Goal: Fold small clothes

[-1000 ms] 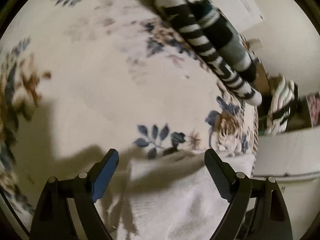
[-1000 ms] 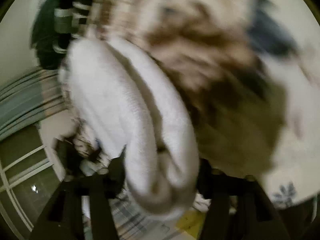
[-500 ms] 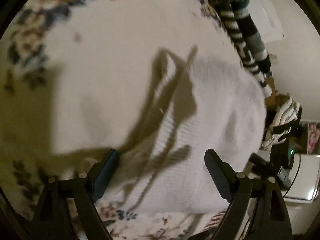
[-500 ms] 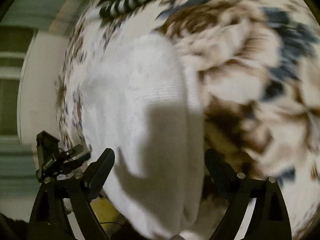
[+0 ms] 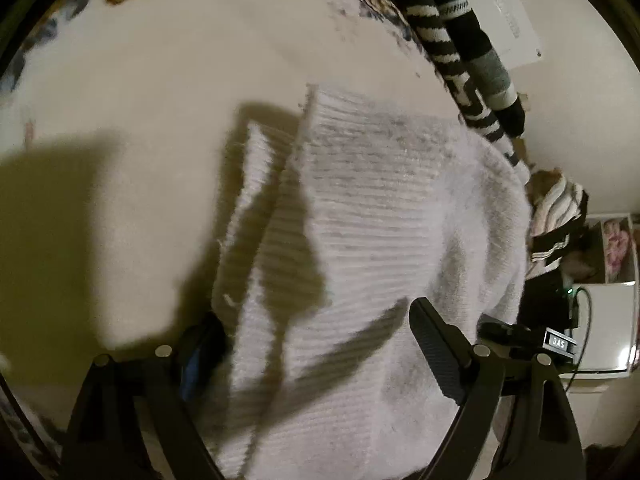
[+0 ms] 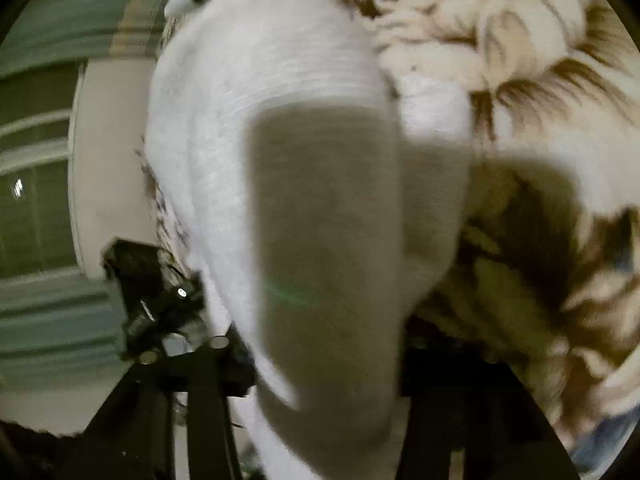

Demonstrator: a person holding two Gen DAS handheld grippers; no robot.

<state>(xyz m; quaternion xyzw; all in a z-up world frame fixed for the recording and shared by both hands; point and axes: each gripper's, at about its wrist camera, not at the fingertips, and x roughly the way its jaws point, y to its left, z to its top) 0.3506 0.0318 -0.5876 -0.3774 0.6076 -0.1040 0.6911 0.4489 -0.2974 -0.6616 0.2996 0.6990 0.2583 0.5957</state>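
- Left wrist view shows one white ribbed sock [image 5: 360,240] lying flat on a floral bedspread [image 5: 140,100], its cuff end far from the camera.
- One striped black-and-white garment [image 5: 452,48] lies beyond the sock at the bedspread's edge.
- One left gripper [image 5: 316,344] stands spread, the sock lying between its fingers.
- Right wrist view, blurred, shows the same sock [image 6: 260,120] running between the fingers of one right gripper [image 6: 324,356]; whether they pinch it cannot be told.
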